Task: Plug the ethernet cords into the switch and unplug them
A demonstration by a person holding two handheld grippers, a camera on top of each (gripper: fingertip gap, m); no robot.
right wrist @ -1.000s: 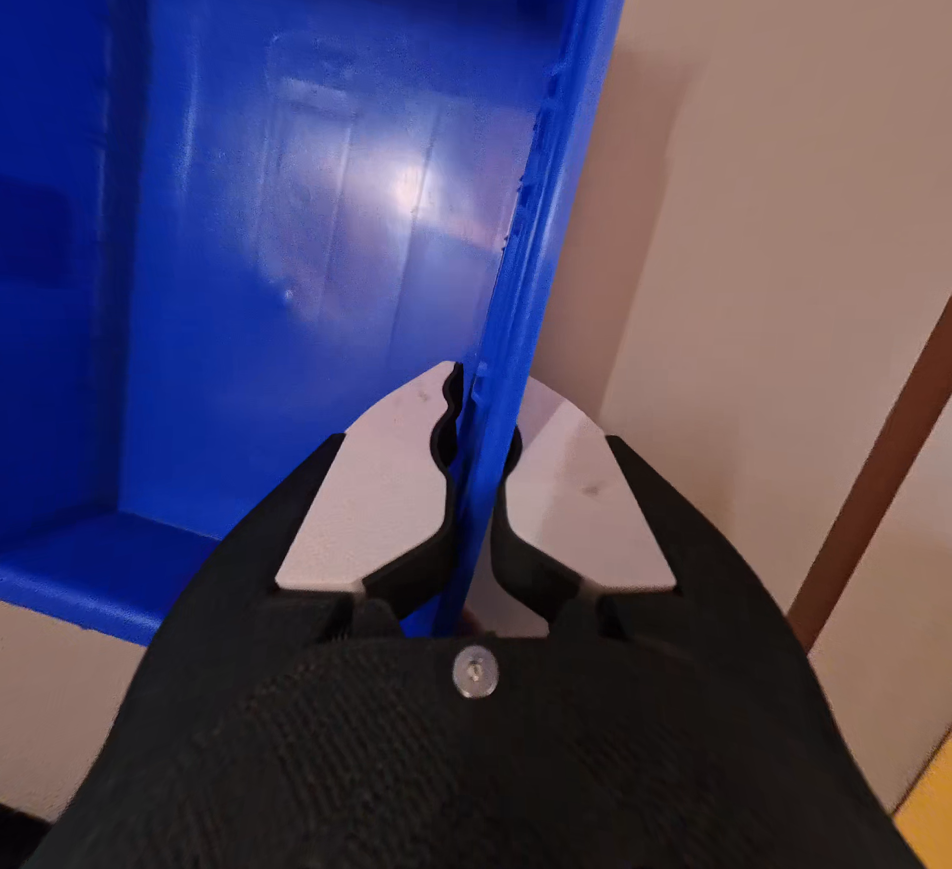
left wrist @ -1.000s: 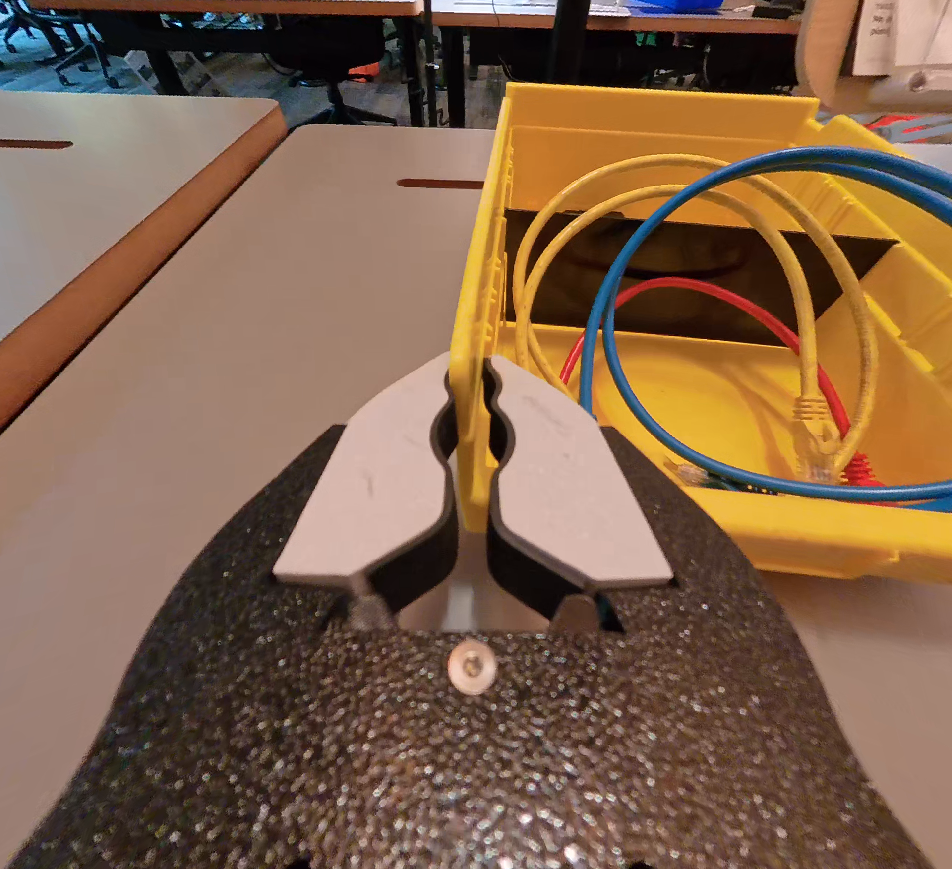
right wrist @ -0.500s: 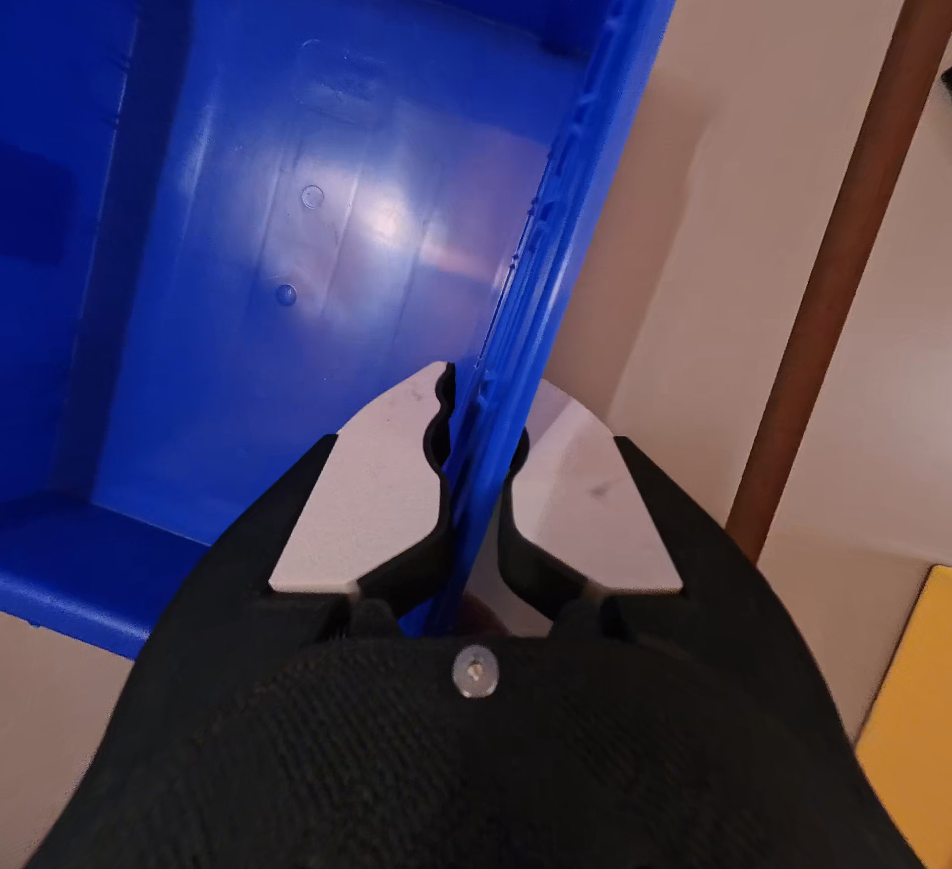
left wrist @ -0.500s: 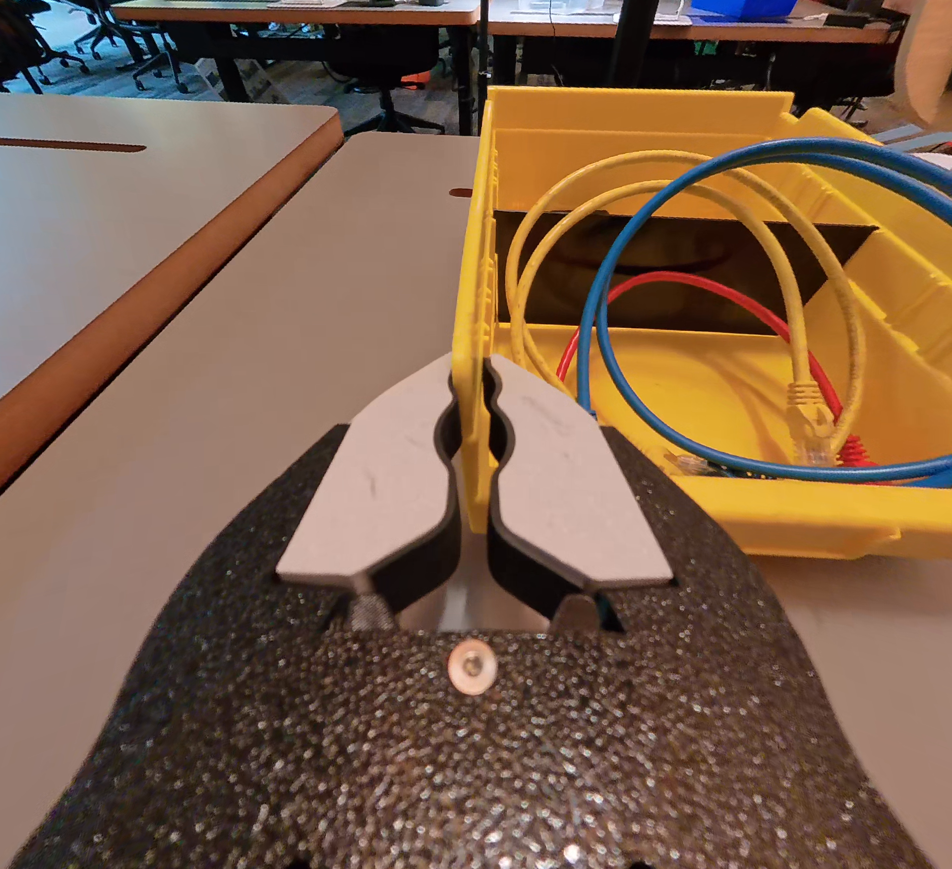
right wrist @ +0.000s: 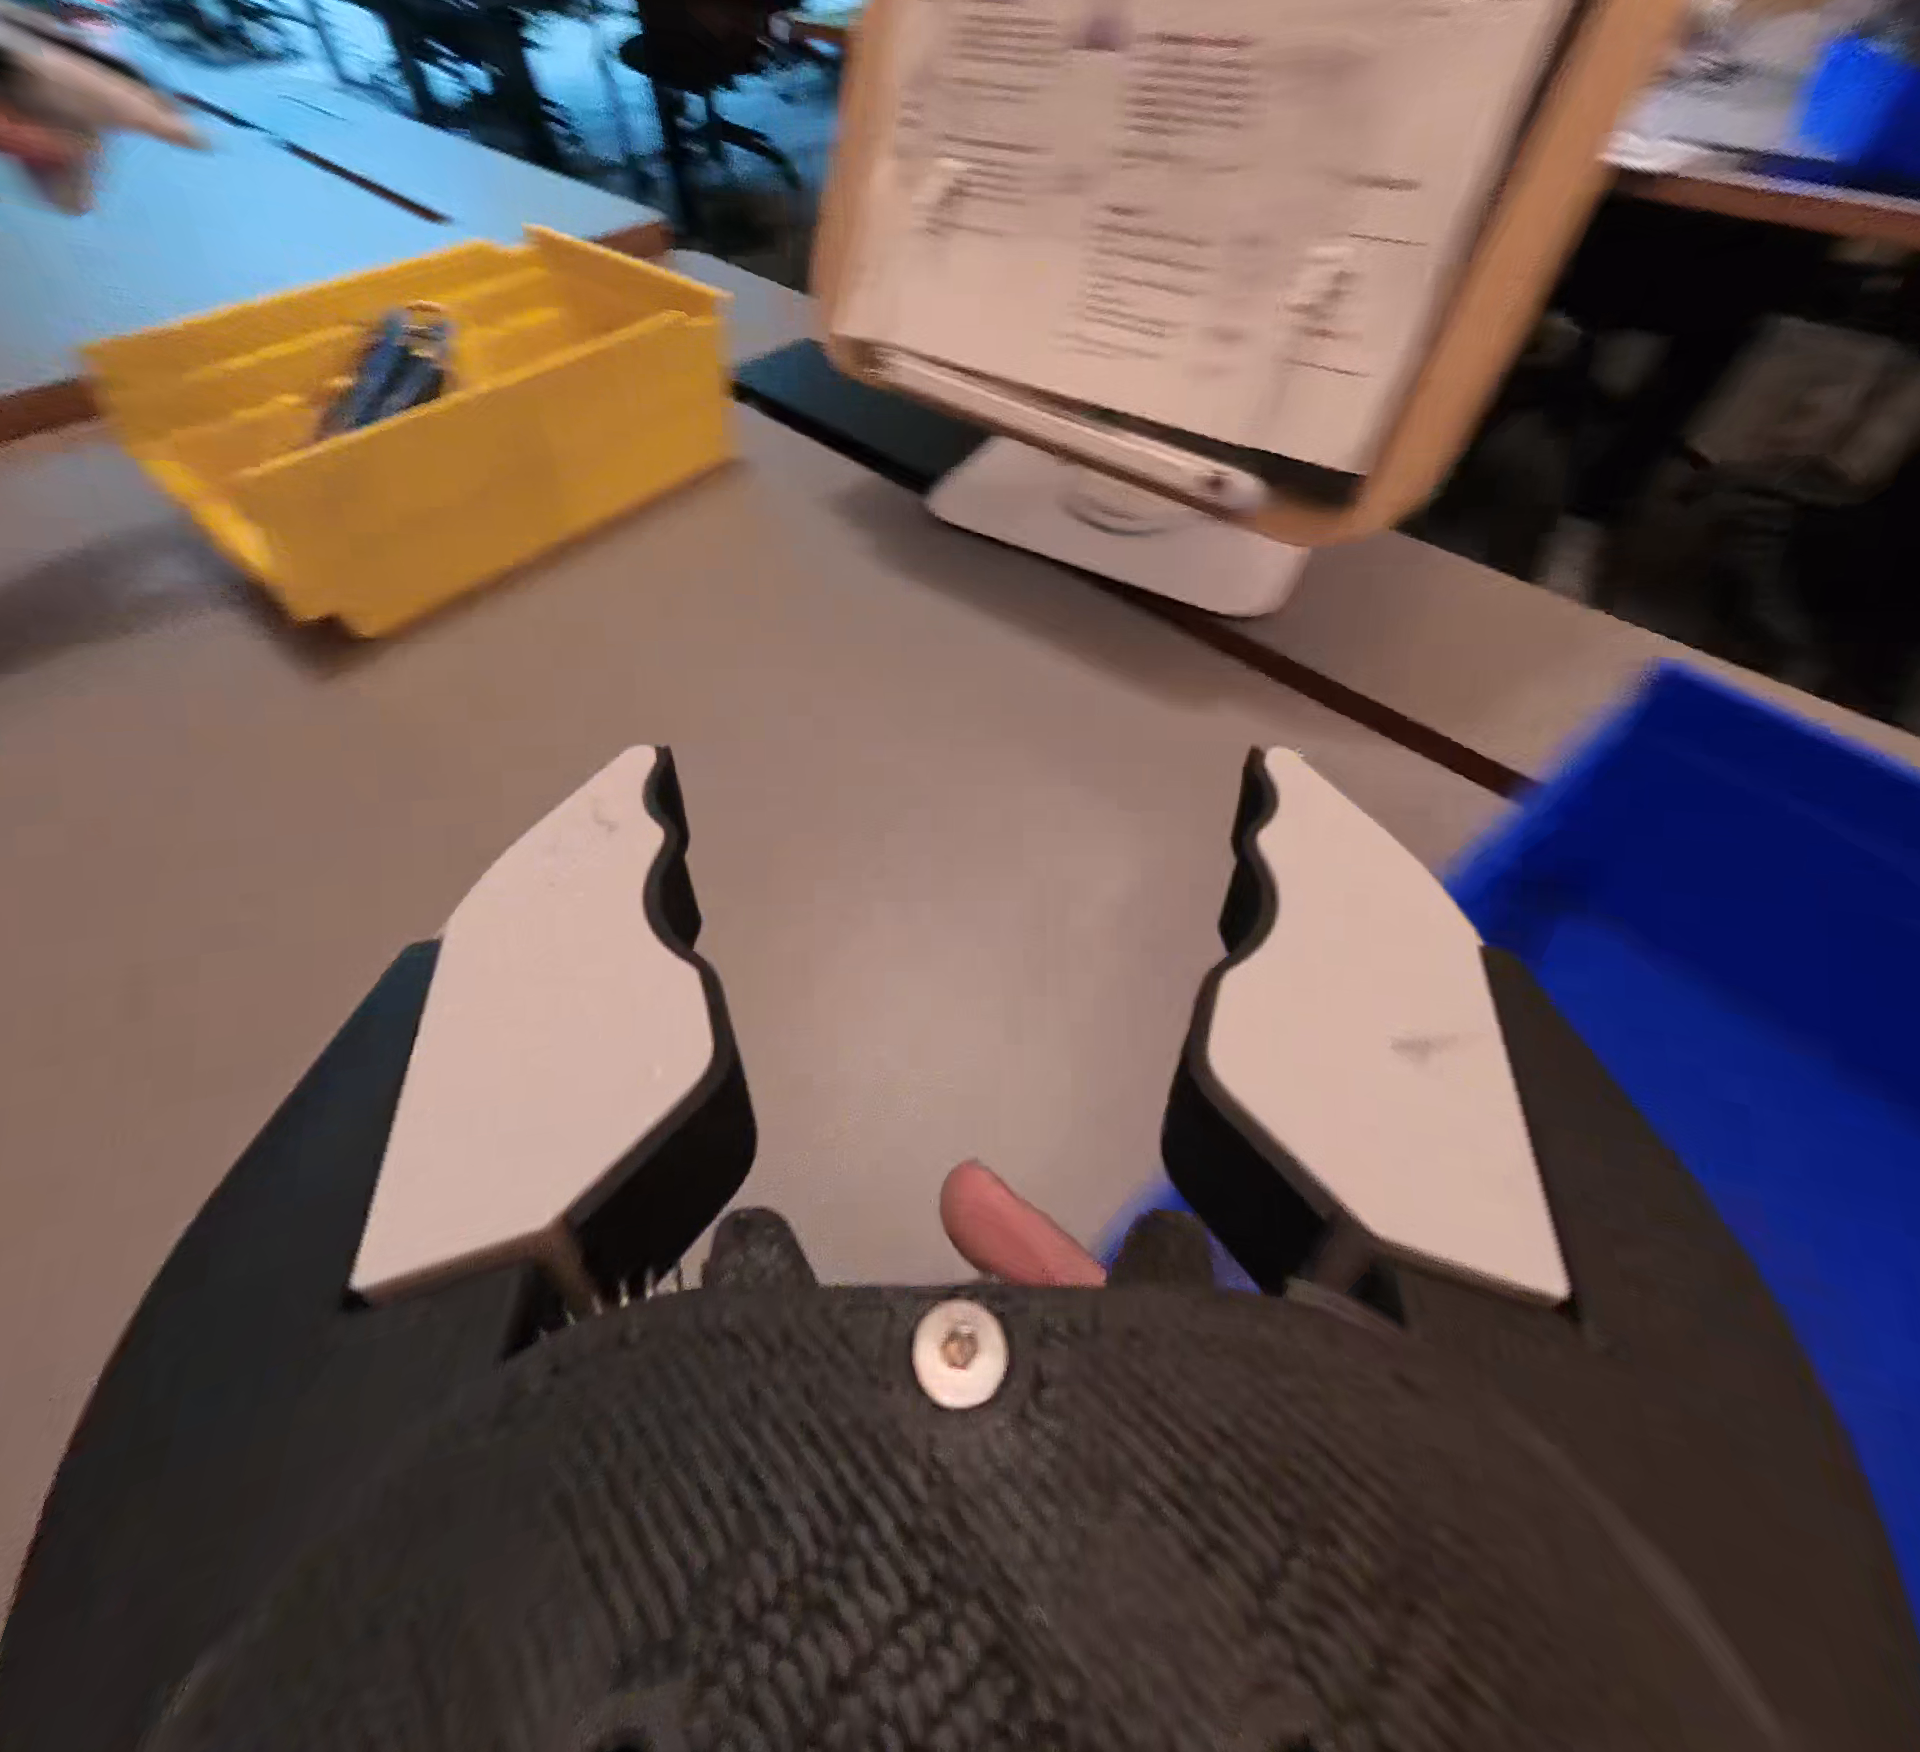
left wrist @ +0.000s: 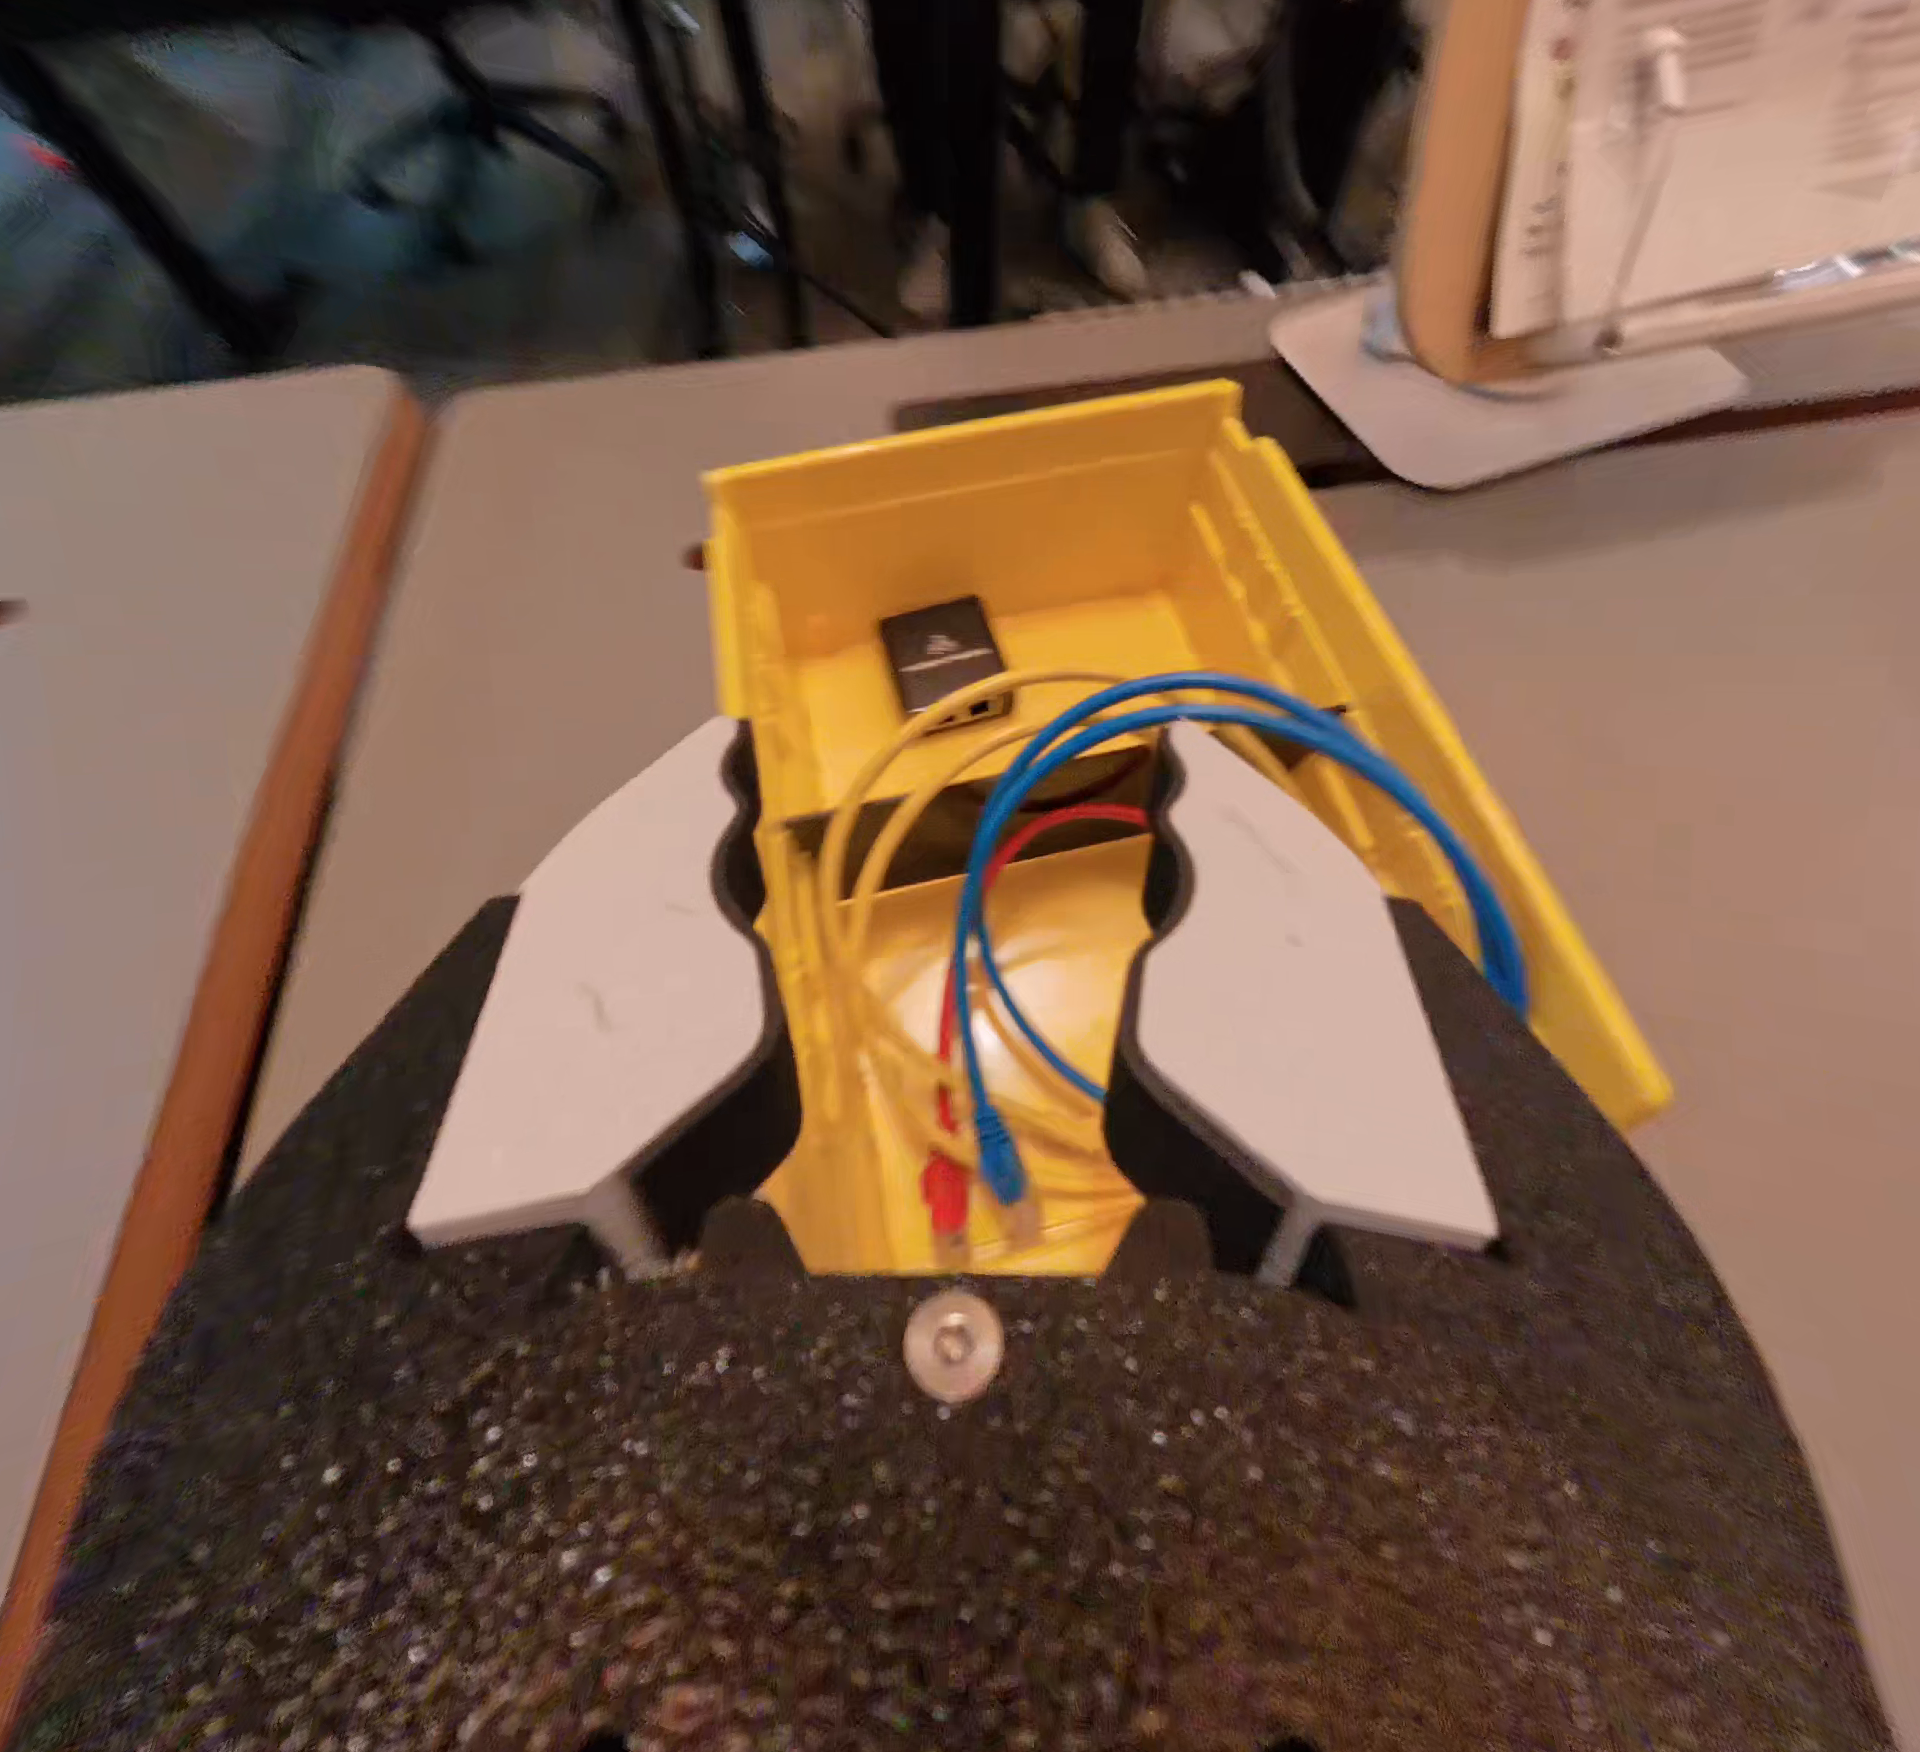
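A yellow bin (left wrist: 1382, 663) stands on the grey table. In its far compartment lies a small black switch (left wrist: 940, 653). Yellow (left wrist: 862, 829), blue (left wrist: 1226, 700) and red (left wrist: 1049, 832) ethernet cords coil in its near compartment, their plugs at the near end. My left gripper (left wrist: 945, 746) is open and empty, above the bin's near end. My right gripper (right wrist: 956, 767) is open and empty over bare table, to the right of the yellow bin (right wrist: 457, 466), which shows at far left in the right wrist view.
A blue bin (right wrist: 1714, 954) sits just right of my right gripper. A clipboard with paper on a white stand (right wrist: 1195, 175) stands behind; it also shows in the left wrist view (left wrist: 1683, 102). A second table (left wrist: 135, 663) adjoins on the left. Desks and chairs fill the background.
My left gripper let go of the yellow bin's wall, opened and rose above the bin. My right gripper let go of the blue bin's wall, opened and swung off it to the left.
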